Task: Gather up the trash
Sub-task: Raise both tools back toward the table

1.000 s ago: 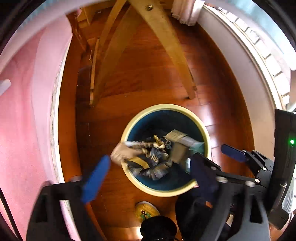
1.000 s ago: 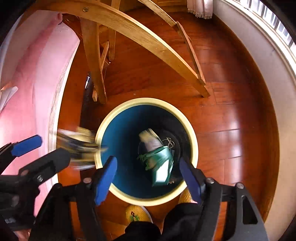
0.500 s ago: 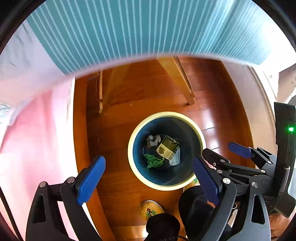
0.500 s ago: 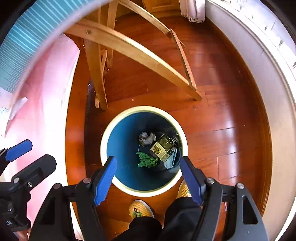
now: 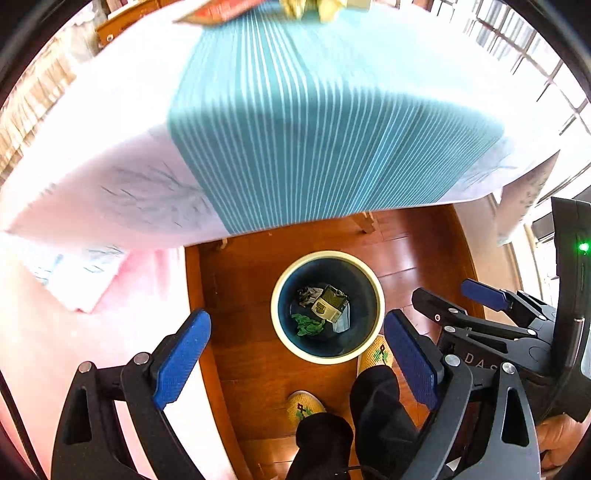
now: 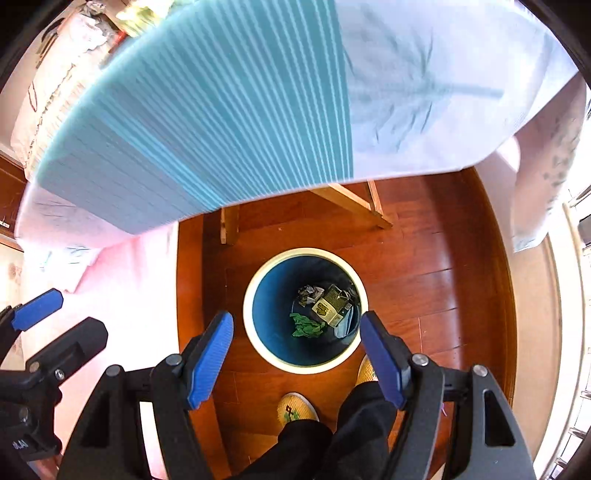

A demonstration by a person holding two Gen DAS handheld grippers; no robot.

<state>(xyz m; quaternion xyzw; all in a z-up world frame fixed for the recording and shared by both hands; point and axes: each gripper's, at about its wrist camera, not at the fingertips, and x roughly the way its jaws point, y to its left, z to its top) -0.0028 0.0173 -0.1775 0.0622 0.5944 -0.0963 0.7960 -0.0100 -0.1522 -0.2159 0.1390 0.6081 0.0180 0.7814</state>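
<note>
A round bin with a cream rim (image 5: 280, 332) (image 6: 251, 325) and dark blue inside stands on the wooden floor far below both grippers. In it lie a green crumpled scrap (image 5: 308, 325) (image 6: 306, 326), a yellowish carton (image 5: 328, 304) (image 6: 328, 304) and a grey crumpled wad (image 5: 308, 293) (image 6: 308, 293). My left gripper (image 5: 295, 349) hangs high over the bin, open and empty. My right gripper (image 6: 297, 350) is also open with nothing between its blue pads. More trash (image 5: 321, 5) lies at the far end of the tabletop, blurred.
A table under a teal striped cloth (image 5: 314, 122) (image 6: 229, 118) with white borders fills the upper half of both views. Its wooden legs (image 6: 354, 203) stand behind the bin. The person's slippers (image 5: 304, 406) (image 6: 295, 408) and dark trouser legs are beside the bin. A pink cloth (image 5: 92, 350) hangs at left.
Both grippers have risen well above the bin, which now looks small. The trash that was falling a second ago lies inside the bin. The tabletop has come into view.
</note>
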